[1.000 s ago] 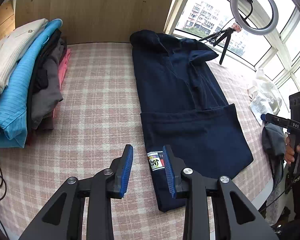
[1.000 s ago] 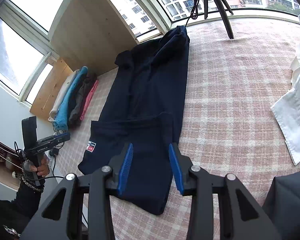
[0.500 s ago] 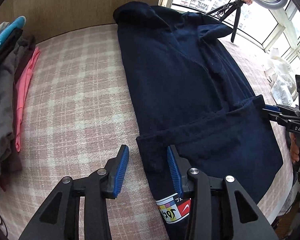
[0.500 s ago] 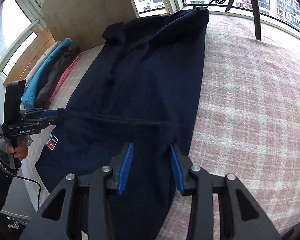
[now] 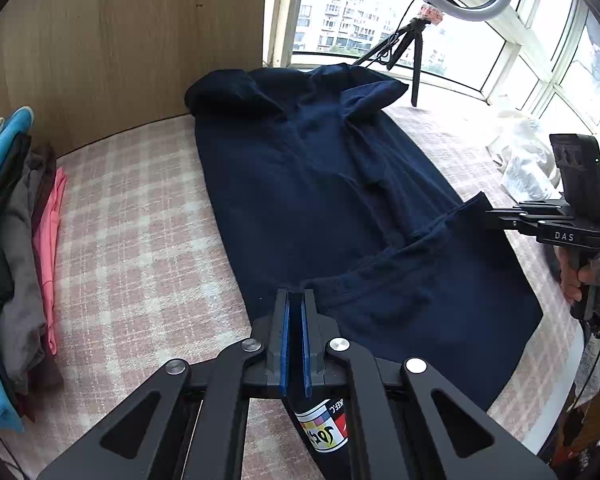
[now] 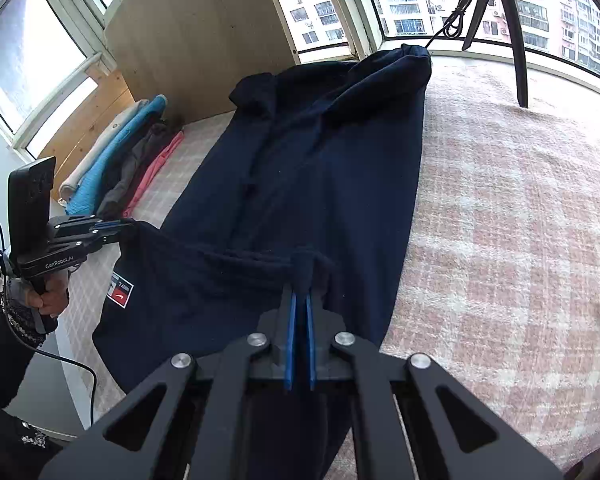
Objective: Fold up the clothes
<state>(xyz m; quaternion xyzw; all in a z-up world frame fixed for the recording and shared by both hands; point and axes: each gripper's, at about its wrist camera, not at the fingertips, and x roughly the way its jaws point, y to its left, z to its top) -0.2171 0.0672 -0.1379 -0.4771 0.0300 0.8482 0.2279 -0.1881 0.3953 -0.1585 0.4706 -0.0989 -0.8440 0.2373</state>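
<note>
A long navy garment [image 5: 308,184] lies flat on the pink checked bed cover [image 5: 132,240], its lower part folded up over the body. My left gripper [image 5: 296,294] is at the left corner of that folded edge, jaws closing tight with the cloth pinched between the blue pads. A colourful label [image 5: 324,428] shows just below it. In the right wrist view the same garment [image 6: 320,168] runs away from me, and my right gripper [image 6: 301,298] is closing on the right corner of the fold, pads pressing a raised tuft of fabric. Each view shows the other gripper [image 5: 490,210] [image 6: 128,222] at its corner.
A stack of folded clothes [image 5: 16,240] in white, blue, grey and pink lies at the left by the wooden panel [image 5: 120,40]. A white garment [image 5: 528,164] sits at the right. A ring light tripod [image 5: 416,60] stands by the windows behind the garment.
Both grippers moved forward from the garment's near end to the folded edge and went from open to shut on its two corners. The corners now stand slightly raised.
</note>
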